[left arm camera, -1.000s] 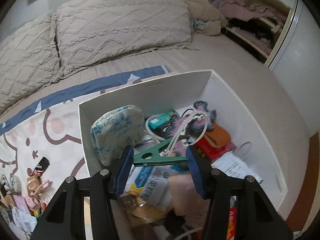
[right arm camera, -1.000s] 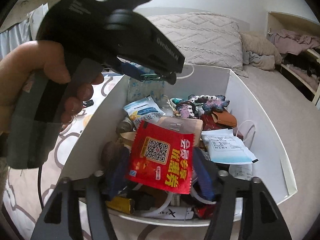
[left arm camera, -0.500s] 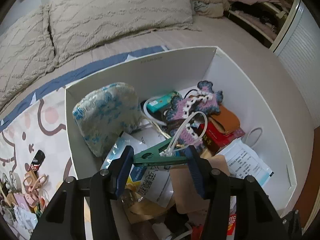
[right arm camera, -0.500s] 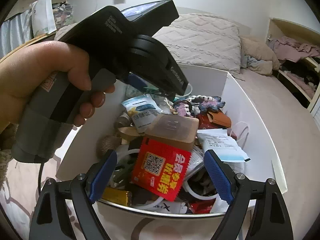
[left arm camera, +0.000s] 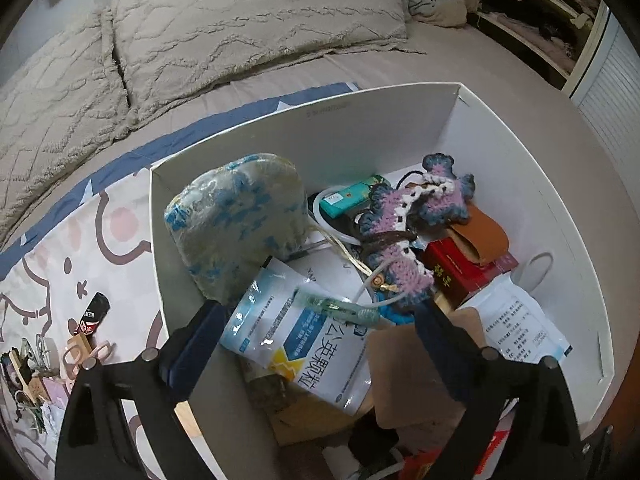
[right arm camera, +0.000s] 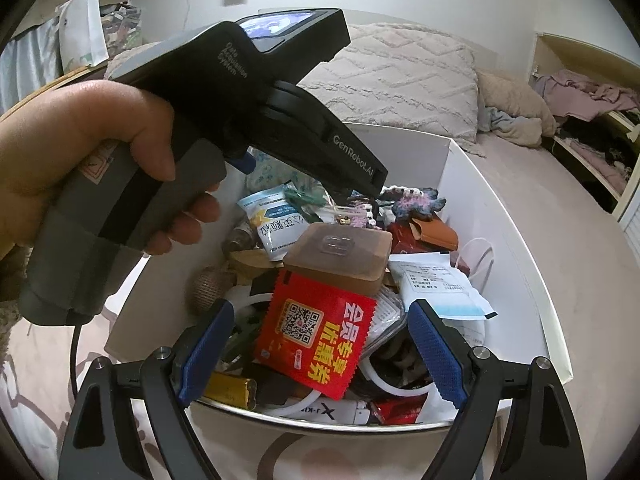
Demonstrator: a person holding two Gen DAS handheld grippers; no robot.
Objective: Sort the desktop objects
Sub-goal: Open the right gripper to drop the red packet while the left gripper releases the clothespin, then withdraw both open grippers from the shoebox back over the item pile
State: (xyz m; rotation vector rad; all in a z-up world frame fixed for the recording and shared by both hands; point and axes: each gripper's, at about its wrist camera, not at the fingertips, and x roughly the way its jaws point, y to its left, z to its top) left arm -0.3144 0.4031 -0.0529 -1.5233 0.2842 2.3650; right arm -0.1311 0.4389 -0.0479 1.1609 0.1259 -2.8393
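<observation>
One light, stiff green clip (left arm camera: 334, 307) (blurred) is being released by the opening left gripper (left arm camera: 316, 344) over the white box (left arm camera: 360, 128); its handle ends are judged the best hold.

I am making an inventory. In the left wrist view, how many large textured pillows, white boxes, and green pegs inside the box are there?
Large textured pillows: 2
White boxes: 1
Green pegs in the box: 1
Total: 4
</observation>
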